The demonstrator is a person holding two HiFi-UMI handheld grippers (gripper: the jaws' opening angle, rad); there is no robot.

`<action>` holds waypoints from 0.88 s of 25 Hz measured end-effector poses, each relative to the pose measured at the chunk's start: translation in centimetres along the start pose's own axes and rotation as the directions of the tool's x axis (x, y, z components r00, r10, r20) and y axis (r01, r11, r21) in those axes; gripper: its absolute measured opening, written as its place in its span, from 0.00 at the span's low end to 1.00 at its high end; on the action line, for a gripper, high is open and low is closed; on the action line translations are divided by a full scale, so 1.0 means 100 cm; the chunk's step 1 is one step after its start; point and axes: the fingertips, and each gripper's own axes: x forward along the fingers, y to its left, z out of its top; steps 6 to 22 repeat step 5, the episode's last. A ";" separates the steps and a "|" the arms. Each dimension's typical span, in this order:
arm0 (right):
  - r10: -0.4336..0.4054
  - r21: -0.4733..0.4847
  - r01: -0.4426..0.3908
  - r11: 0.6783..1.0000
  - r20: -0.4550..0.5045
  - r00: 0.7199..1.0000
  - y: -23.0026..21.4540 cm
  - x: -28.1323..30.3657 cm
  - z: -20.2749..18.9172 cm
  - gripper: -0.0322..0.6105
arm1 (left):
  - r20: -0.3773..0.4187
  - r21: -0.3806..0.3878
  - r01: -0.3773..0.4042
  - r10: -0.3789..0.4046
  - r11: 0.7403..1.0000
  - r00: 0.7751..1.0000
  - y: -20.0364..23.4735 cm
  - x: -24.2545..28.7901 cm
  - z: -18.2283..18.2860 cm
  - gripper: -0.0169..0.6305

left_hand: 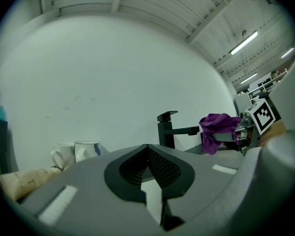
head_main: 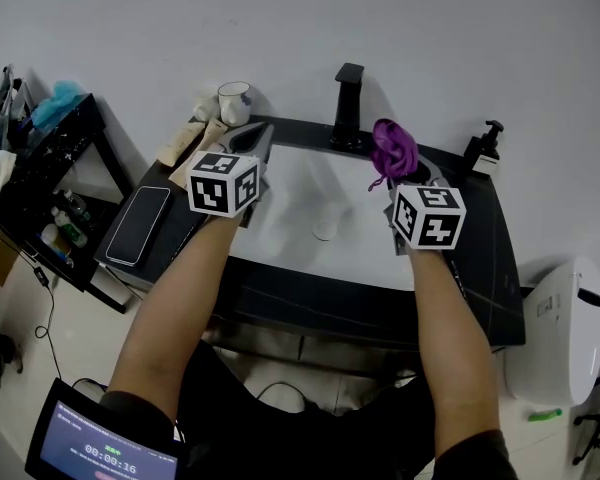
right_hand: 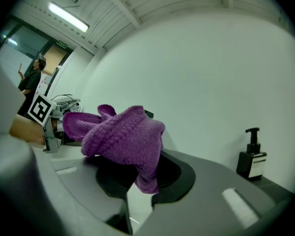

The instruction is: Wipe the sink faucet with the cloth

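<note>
A black faucet [head_main: 348, 103] stands at the back of the white sink [head_main: 300, 193], and it also shows in the left gripper view as a faucet [left_hand: 171, 130] with its spout pointing right. My right gripper [head_main: 405, 173] is shut on a bunched purple cloth [head_main: 392, 149], held just right of the faucet and apart from it. That cloth [right_hand: 123, 136] fills the right gripper view and drapes over the jaws. My left gripper [head_main: 248, 148] hovers over the sink's left rim, shut with nothing in it [left_hand: 150, 173].
A dark counter [head_main: 480, 258] surrounds the sink. White mugs [head_main: 233, 101] and tubes sit at its back left, a phone [head_main: 140, 224] at the left, a soap pump bottle [head_main: 480, 150] at the right. A black shelf rack [head_main: 40, 183] stands left, a white toilet [head_main: 560, 328] right.
</note>
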 end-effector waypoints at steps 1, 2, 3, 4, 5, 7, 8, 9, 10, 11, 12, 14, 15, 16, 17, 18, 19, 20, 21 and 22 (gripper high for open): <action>0.000 -0.006 0.000 1.000 -0.001 1.000 0.000 0.000 0.000 0.15 | -0.001 0.000 0.000 0.000 1.000 1.000 0.000 0.000 0.000 0.05; 0.000 -0.012 0.000 1.000 -0.001 1.000 0.001 0.000 0.000 0.15 | -0.002 0.001 -0.001 0.001 1.000 1.000 0.000 0.000 0.000 0.05; 0.001 -0.018 -0.001 1.000 -0.002 1.000 0.002 0.001 -0.001 0.15 | -0.003 0.001 -0.001 0.001 1.000 1.000 0.000 0.000 -0.001 0.05; 0.001 -0.023 -0.001 1.000 -0.003 1.000 0.003 0.001 -0.001 0.15 | -0.004 0.002 -0.002 0.002 1.000 1.000 0.001 0.000 -0.001 0.05; 0.002 -0.028 -0.002 1.000 -0.004 1.000 0.003 0.001 -0.001 0.15 | -0.004 0.002 -0.003 0.003 1.000 1.000 0.001 -0.001 -0.001 0.05; 0.002 -0.028 -0.002 1.000 -0.004 1.000 0.003 0.001 -0.001 0.15 | -0.004 0.002 -0.003 0.003 1.000 1.000 0.001 -0.001 -0.001 0.05; 0.002 -0.028 -0.002 1.000 -0.004 1.000 0.003 0.001 -0.001 0.15 | -0.004 0.002 -0.003 0.003 1.000 1.000 0.001 -0.001 -0.001 0.05; 0.002 -0.028 -0.002 1.000 -0.004 1.000 0.003 0.001 -0.001 0.15 | -0.004 0.002 -0.003 0.003 1.000 1.000 0.001 -0.001 -0.001 0.05; 0.002 -0.028 -0.002 1.000 -0.004 1.000 0.003 0.001 -0.001 0.15 | -0.004 0.002 -0.003 0.003 1.000 1.000 0.001 -0.001 -0.001 0.05; 0.002 -0.028 -0.002 1.000 -0.004 1.000 0.003 0.001 -0.001 0.15 | -0.004 0.002 -0.003 0.003 1.000 1.000 0.001 -0.001 -0.001 0.05; 0.002 -0.028 -0.002 1.000 -0.004 1.000 0.003 0.001 -0.001 0.15 | -0.004 0.002 -0.003 0.003 1.000 1.000 0.001 -0.001 -0.001 0.05; 0.002 -0.028 -0.002 1.000 -0.004 1.000 0.003 0.001 -0.001 0.15 | -0.004 0.002 -0.003 0.003 1.000 1.000 0.001 -0.001 -0.001 0.05; 0.002 -0.028 -0.002 1.000 -0.004 1.000 0.003 0.001 -0.001 0.15 | -0.004 0.002 -0.003 0.003 1.000 1.000 0.001 -0.001 -0.001 0.05; 0.002 -0.028 -0.002 1.000 -0.004 1.000 0.003 0.001 -0.001 0.15 | -0.004 0.002 -0.003 0.003 1.000 1.000 0.001 -0.001 -0.001 0.05; 0.002 -0.028 -0.002 1.000 -0.004 1.000 0.003 0.001 -0.001 0.15 | -0.004 0.002 -0.003 0.003 1.000 1.000 0.001 -0.001 -0.001 0.05; 0.002 -0.028 -0.002 1.000 -0.004 1.000 0.003 0.001 -0.001 0.15 | -0.004 0.002 -0.003 0.003 1.000 1.000 0.001 -0.001 -0.001 0.05; 0.002 -0.028 -0.002 1.000 -0.004 1.000 0.003 0.001 -0.001 0.15 | -0.004 0.002 -0.003 0.003 1.000 1.000 0.001 -0.001 -0.001 0.05; 0.002 -0.028 -0.002 1.000 -0.004 1.000 0.003 0.001 -0.001 0.15 | -0.004 0.002 -0.003 0.003 1.000 1.000 0.001 -0.001 -0.001 0.05; 0.002 -0.028 -0.002 1.000 -0.004 1.000 0.003 0.001 -0.001 0.15 | -0.004 0.002 -0.003 0.003 1.000 1.000 0.001 -0.001 -0.001 0.05; 0.002 -0.028 -0.002 1.000 -0.004 1.000 0.003 0.001 -0.001 0.15 | -0.004 0.002 -0.003 0.003 1.000 1.000 0.001 -0.001 -0.001 0.05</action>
